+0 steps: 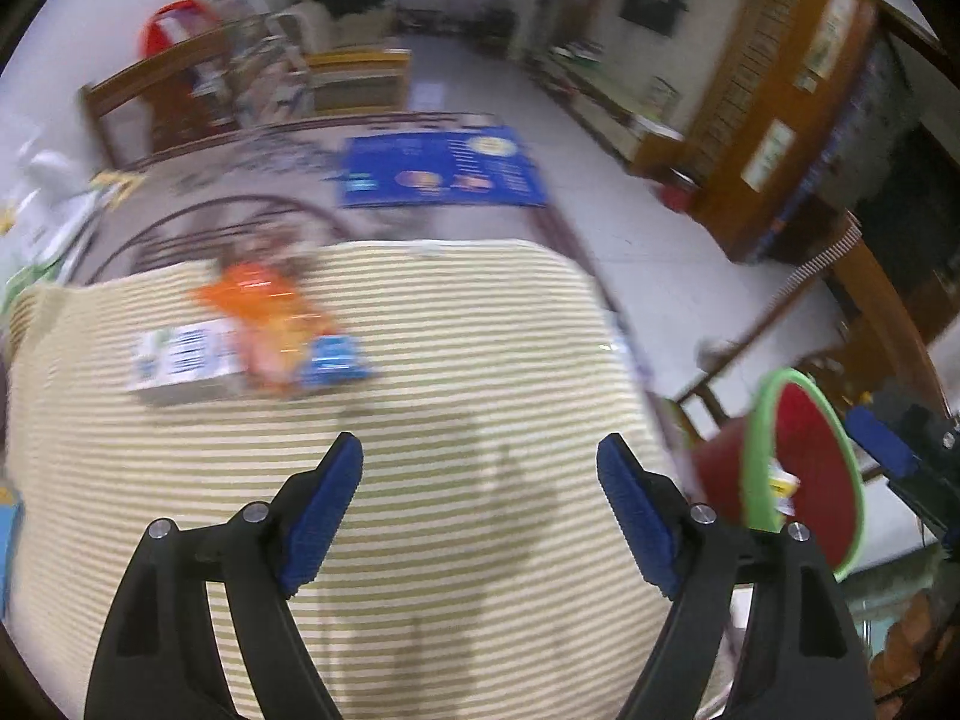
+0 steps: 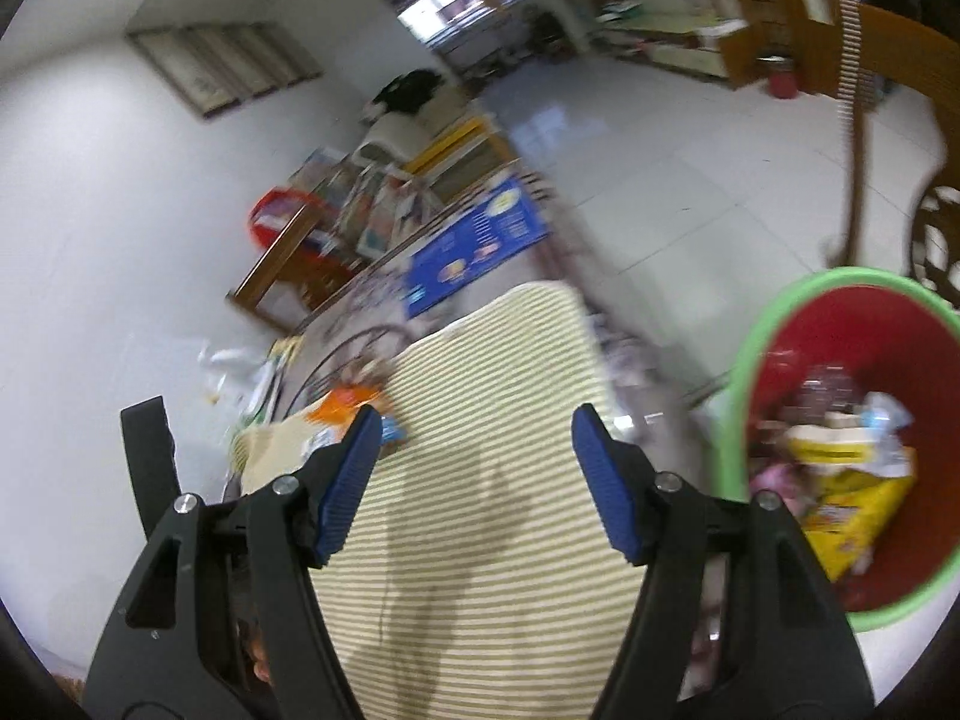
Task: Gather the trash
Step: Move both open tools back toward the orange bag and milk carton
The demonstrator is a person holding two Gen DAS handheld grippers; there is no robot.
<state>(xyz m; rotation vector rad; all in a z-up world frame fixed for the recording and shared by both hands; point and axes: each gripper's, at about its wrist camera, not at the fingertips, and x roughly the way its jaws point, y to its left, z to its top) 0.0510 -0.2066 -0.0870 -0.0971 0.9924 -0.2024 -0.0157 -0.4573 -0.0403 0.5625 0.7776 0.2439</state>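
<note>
An orange wrapper point(image 1: 270, 324), a white carton point(image 1: 180, 360) and a small blue packet point(image 1: 336, 360) lie together on the striped cloth point(image 1: 480, 360), ahead and left of my open, empty left gripper point(image 1: 480, 474). The red bin with a green rim point(image 2: 840, 444) stands off the table's right side and holds a yellow bag point(image 2: 852, 516) and other trash; it also shows in the left wrist view point(image 1: 804, 468). My right gripper point(image 2: 477, 438) is open and empty above the cloth point(image 2: 492, 510). The orange wrapper point(image 2: 342, 402) peeks out by its left finger.
A blue box point(image 1: 438, 168) lies at the table's far end. White bags point(image 1: 48, 204) sit at the left edge. Wooden chairs point(image 1: 840, 312) stand to the right on the tiled floor, shelves and clutter along the far wall.
</note>
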